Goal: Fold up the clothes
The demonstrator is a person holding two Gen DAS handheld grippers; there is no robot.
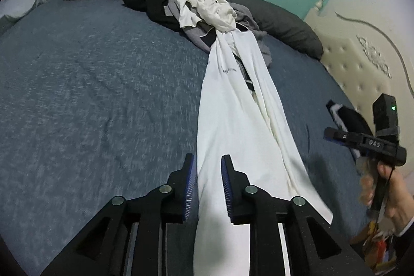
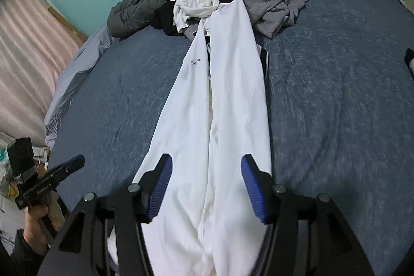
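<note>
- Garment first: the white garment [image 1: 233, 105] lies stretched in a long strip on the blue bed [image 1: 90, 84], running from the clothes pile [image 1: 201, 4] at 12 o'clock toward me.
- My left gripper [image 1: 208, 164] stands narrowly parted, cloth between the pads, not pinched.
- My right gripper [image 2: 207, 167] gapes wider, gripping nothing.
- I judge spreading comes next: I take opposite hem edges and pull apart evenly.

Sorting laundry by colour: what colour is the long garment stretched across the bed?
White garment, clearest in the right wrist view.
</note>
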